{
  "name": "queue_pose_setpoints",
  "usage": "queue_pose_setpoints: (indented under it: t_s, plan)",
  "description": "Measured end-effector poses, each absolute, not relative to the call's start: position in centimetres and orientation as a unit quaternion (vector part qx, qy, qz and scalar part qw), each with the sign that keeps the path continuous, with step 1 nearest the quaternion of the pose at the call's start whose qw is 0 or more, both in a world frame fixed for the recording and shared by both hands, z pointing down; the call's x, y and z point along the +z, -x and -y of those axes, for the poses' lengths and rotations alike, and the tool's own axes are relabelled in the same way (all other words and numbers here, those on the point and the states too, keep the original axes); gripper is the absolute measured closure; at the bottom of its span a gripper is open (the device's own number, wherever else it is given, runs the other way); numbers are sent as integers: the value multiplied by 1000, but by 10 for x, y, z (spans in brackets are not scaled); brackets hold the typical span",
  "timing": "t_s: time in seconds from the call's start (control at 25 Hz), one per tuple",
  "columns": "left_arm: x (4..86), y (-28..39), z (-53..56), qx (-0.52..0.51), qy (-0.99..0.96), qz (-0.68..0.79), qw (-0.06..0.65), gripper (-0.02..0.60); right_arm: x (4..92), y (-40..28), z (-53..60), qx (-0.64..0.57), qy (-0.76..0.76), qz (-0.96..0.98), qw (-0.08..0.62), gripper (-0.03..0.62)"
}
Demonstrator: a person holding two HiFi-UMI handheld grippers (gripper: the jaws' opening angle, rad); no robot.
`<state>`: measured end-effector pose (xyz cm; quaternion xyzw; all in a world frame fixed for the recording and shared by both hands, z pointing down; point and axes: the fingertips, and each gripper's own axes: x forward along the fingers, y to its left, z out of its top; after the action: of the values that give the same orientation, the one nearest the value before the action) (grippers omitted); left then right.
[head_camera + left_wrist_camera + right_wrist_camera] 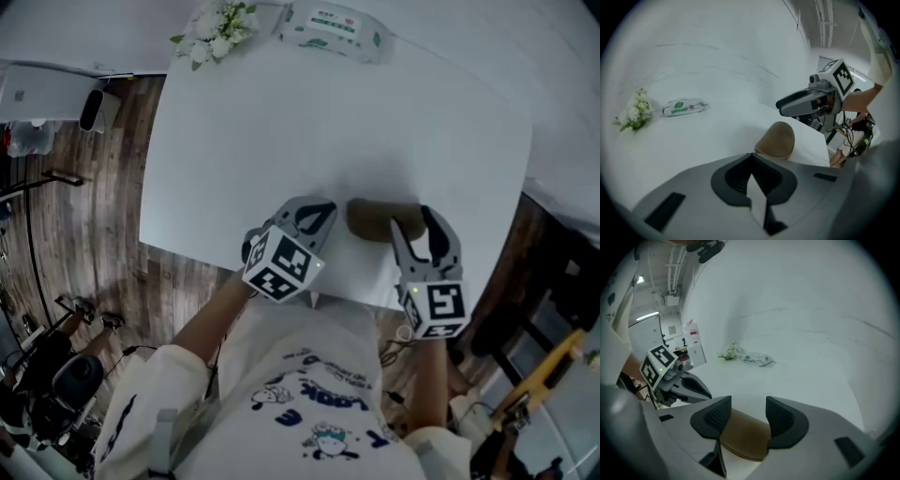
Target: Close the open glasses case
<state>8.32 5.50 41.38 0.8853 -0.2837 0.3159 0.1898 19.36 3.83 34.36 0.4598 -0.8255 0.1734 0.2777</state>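
Right claw (pixel 747 414) hangs spread over the glasses case (pixel 743 439), left claw (pixel 752 176) pressed together; a skewed squeeze may skid it off the bench (pixel 375 122).

This is looking like a test lab: a plain white rectangular table (pixel 281 122) is standing on dark wood-plank flooring (pixel 103 216), black equipment stands and cables (pixel 56 370) crowding beside it, white ceiling pipes (pixel 826 23) running overhead.
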Motion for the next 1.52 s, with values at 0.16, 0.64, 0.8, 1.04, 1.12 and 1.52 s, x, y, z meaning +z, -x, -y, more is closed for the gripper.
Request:
queue_pose_setpoints:
  t_s: [0.16,0.64,0.8,1.04,1.12,1.52]
  plan:
    - [423,-89,-57,323,-894,247,188,580,354,-183,-52,173,-365,851,335,333]
    - [420,-73,-21,363,-899,184,160,503,376,-173,-42,28,-62,825,562,214]
    - [425,-71,-22,372,-897,174,165,454,404,-172,-55,-12,-8,806,591,189]
    - [427,-69,-20,371,-897,171,169,454,427,-167,-54,-61,38,777,626,187]
    - [427,-70,-21,372,-899,162,166,454,432,-166,-54,-60,47,771,633,189]
    - [428,-79,-19,381,-907,123,134,454,433,-166,-50,-76,65,781,617,203]
